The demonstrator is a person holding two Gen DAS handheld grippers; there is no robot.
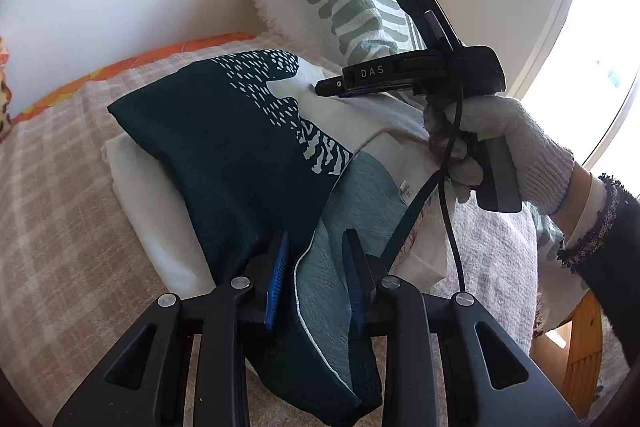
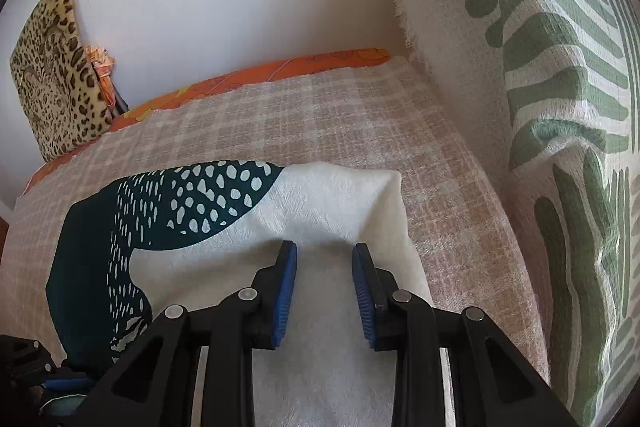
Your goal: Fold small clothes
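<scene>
We can read one marking: the pale letters "DAS" stand on the side of the black right gripper (image 1: 412,77) in the left wrist view. A small white tag (image 1: 406,191) is sewn at the edge of the cloth (image 1: 240,155) there, and its print is too small for us to make out. In the right wrist view we find no writing.
</scene>
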